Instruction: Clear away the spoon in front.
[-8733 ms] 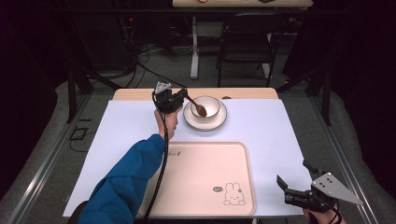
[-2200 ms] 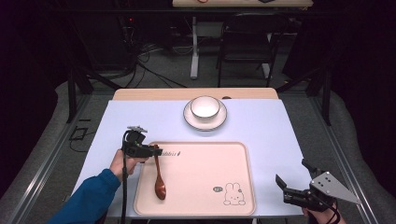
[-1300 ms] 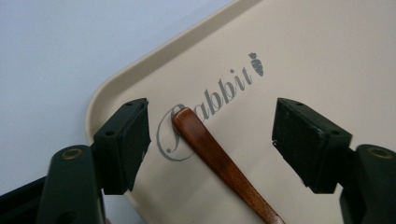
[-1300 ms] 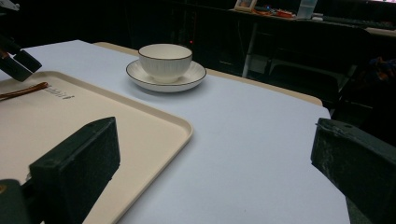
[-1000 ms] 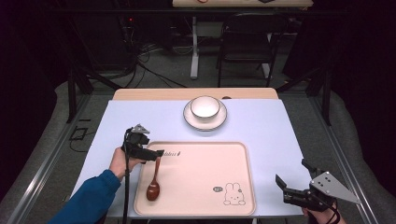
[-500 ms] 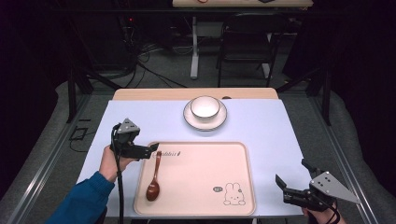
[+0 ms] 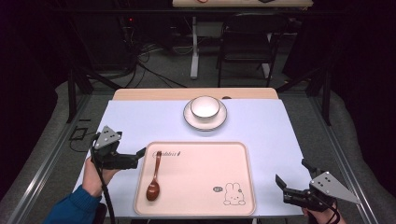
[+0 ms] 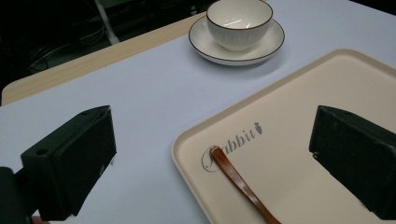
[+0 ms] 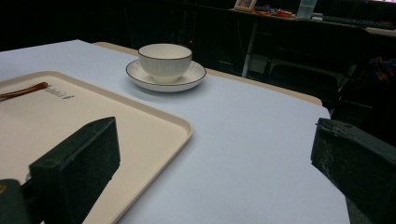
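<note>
A brown wooden spoon (image 7: 154,179) lies alone in the left part of the beige tray (image 7: 201,209), bowl end toward me. Its handle (image 8: 238,179) reaches up to the "Rabbit" print. My left gripper (image 7: 139,156) hovers just left of the tray's left rim, pointing right. Its jaws have just been opening and stand wide apart with nothing between them (image 8: 210,135). A white bowl (image 7: 205,106) sits on its saucer (image 7: 205,123) at the back of the table. My right gripper (image 7: 292,171) rests open and empty at the front right corner (image 9: 217,140).
A pale blue cloth (image 7: 280,135) covers the table, with a wooden strip (image 7: 154,94) along the far edge. A rabbit drawing (image 7: 232,195) marks the tray's front right corner. A dark chair (image 7: 245,42) and cables stand beyond the table.
The left gripper has let go of the spoon's handle, opened, and drawn back to the left and up, off the tray. The spoon stays on the tray. The right gripper has not moved.
</note>
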Demonstrator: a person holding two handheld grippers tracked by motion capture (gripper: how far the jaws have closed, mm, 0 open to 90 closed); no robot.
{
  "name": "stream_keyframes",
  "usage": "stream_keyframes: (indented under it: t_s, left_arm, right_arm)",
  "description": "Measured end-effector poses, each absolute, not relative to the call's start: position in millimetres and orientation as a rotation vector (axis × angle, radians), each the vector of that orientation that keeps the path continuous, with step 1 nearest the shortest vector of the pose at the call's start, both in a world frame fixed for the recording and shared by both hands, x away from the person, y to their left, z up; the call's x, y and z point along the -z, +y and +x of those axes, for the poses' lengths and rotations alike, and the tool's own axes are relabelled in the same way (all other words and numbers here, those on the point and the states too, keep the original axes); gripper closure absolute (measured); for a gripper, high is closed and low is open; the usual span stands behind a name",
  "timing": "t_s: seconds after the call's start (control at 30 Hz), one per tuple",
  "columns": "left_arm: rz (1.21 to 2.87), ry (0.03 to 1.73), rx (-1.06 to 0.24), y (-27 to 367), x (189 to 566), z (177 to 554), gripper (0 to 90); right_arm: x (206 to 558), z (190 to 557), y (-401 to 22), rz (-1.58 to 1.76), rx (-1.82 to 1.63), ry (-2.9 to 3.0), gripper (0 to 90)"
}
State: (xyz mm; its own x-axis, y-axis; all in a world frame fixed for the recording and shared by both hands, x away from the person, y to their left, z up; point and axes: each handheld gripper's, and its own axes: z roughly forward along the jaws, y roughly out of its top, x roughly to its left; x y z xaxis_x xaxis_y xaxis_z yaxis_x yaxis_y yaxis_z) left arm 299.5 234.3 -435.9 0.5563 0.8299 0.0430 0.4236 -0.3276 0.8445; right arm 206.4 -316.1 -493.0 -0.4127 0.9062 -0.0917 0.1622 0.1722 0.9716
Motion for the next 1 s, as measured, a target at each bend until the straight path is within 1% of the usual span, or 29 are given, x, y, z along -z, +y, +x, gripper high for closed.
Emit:
stream_keyframes:
  t_s: [0.37, 0.67, 0.83, 1.0]
  left_arm:
    - [1.907, 1.1, -0.656, 258, 452, 277, 0.3]
    - [1.878, 1.153, -0.671, 269, 470, 264, 0.3]
    - [1.854, 1.182, -0.649, 271, 479, 264, 0.1]
    - [1.897, 1.191, -0.647, 269, 488, 266, 0.1]
  right_arm:
    - [493, 206, -316, 1.023, -1.299, 1.723, 0.6]
    - [493, 206, -316, 1.025, -1.295, 1.723, 0.6]
    - [493, 206, -317, 1.021, -1.297, 1.72, 0.6]
    - [493, 207, -317, 1.022, -1.298, 1.719, 0.6]
